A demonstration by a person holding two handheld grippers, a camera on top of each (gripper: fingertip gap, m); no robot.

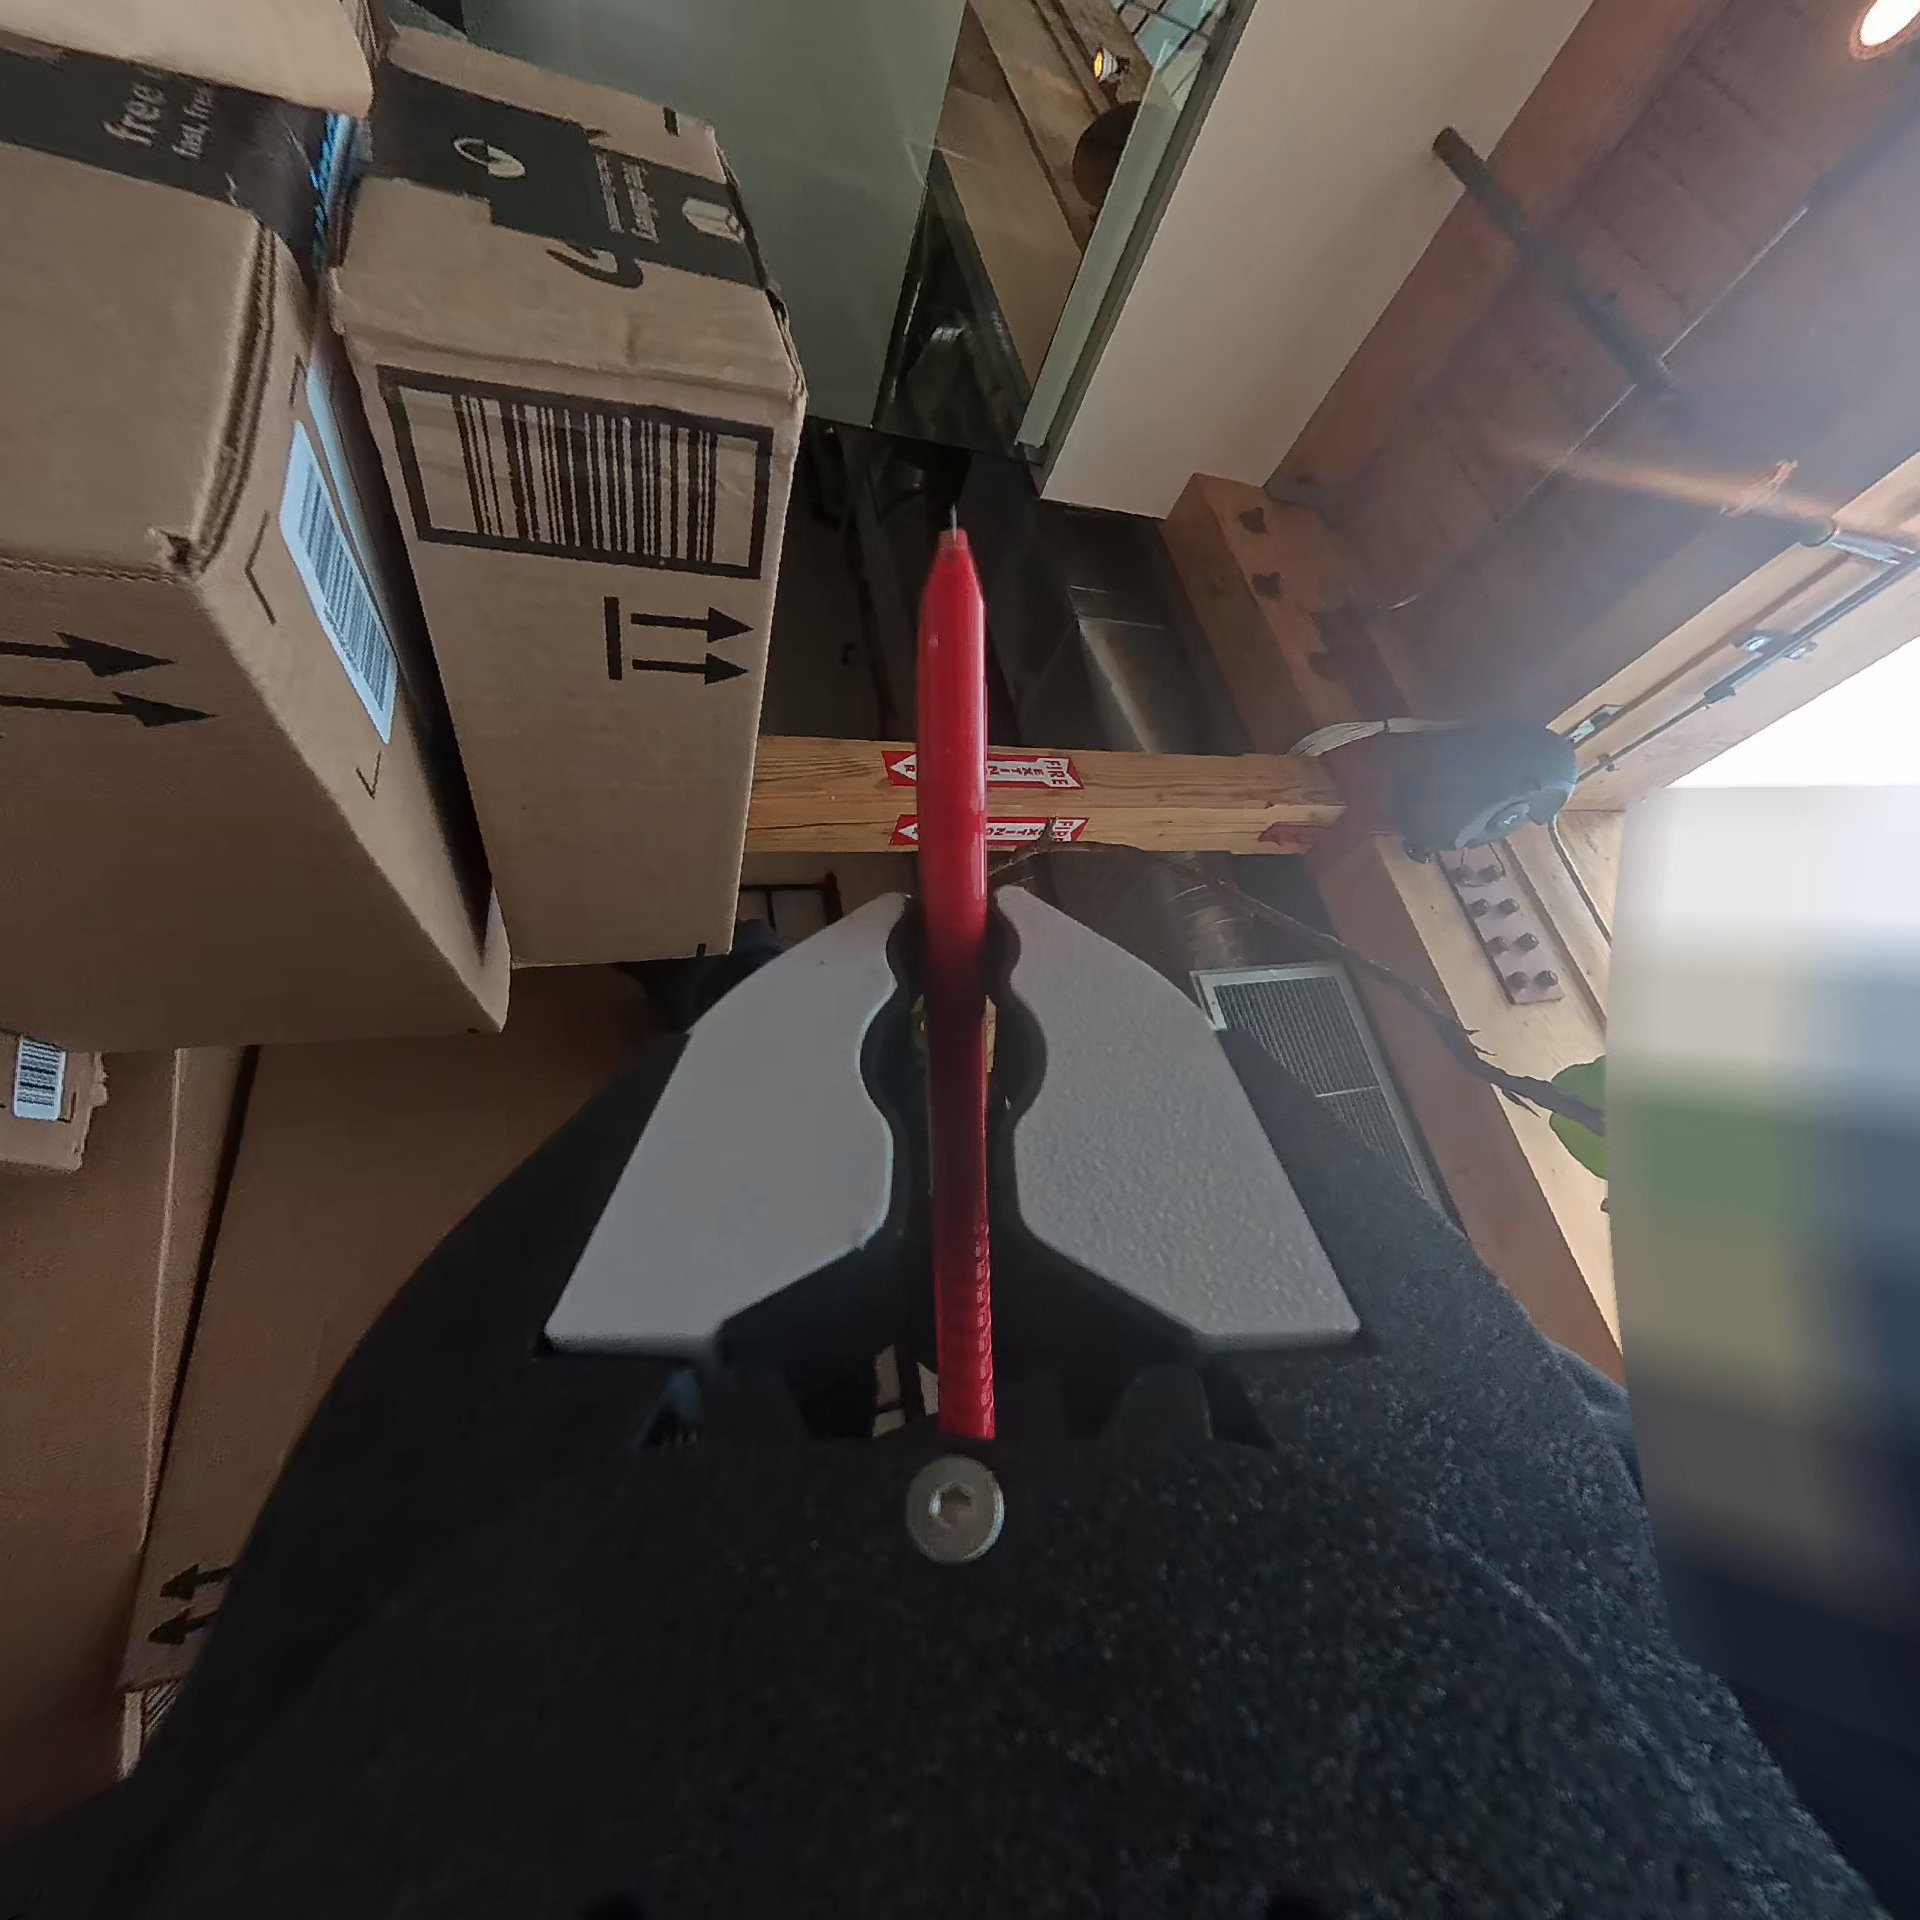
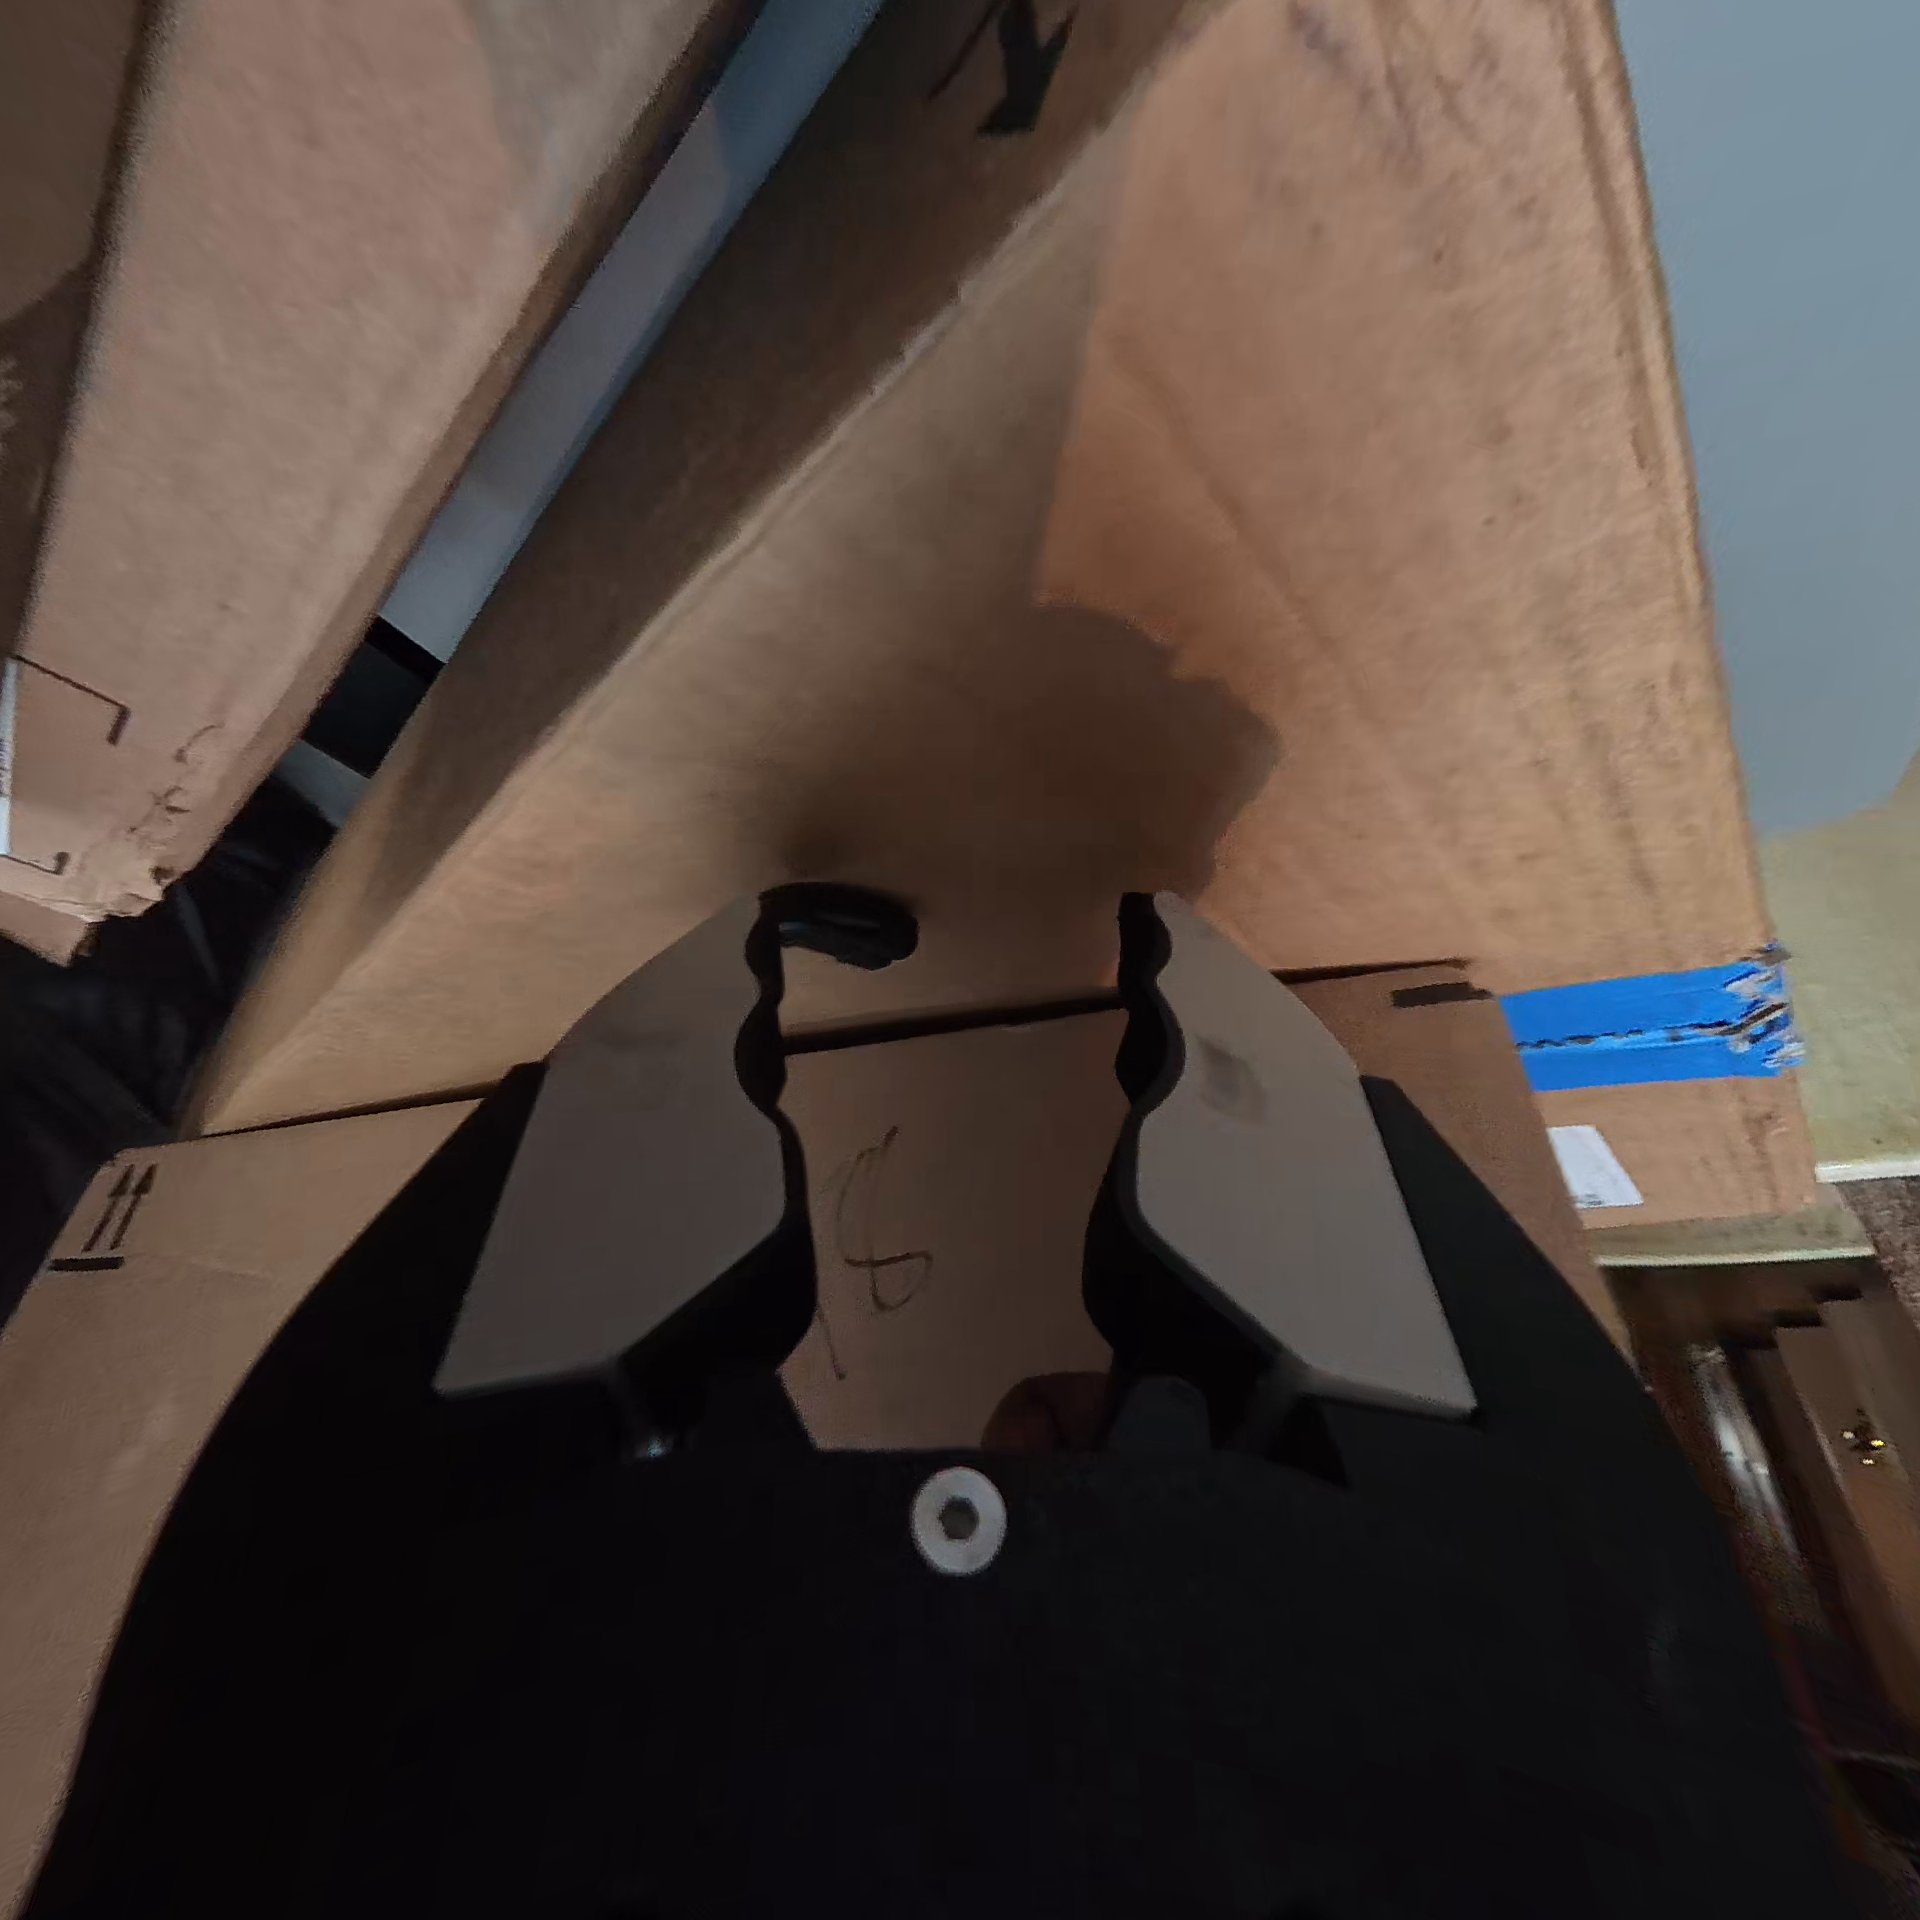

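My left gripper (image 1: 951, 914) is shut on a red pen (image 1: 953, 748). The pen runs straight along the gap between the grey fingers (image 1: 748, 1132), and its thin tip points forward, away from the camera, in open air. Stacked cardboard boxes (image 1: 582, 520) stand to the left of it. My right gripper (image 2: 945, 914) is open and empty. Its fingertips (image 2: 665, 1143) are right against the face of a large brown cardboard box (image 2: 1351, 623), with a handwritten mark on a lower box (image 2: 208, 1299) showing between the jaws. A small black piece sits at the left fingertip.
In the left wrist view, more boxes (image 1: 156, 582) with barcode labels fill the left, a wooden beam (image 1: 1143, 795) with red stickers crosses behind the pen, and a blurred patch covers the right. In the right wrist view, blue tape (image 2: 1652, 1023) marks a box edge at right.
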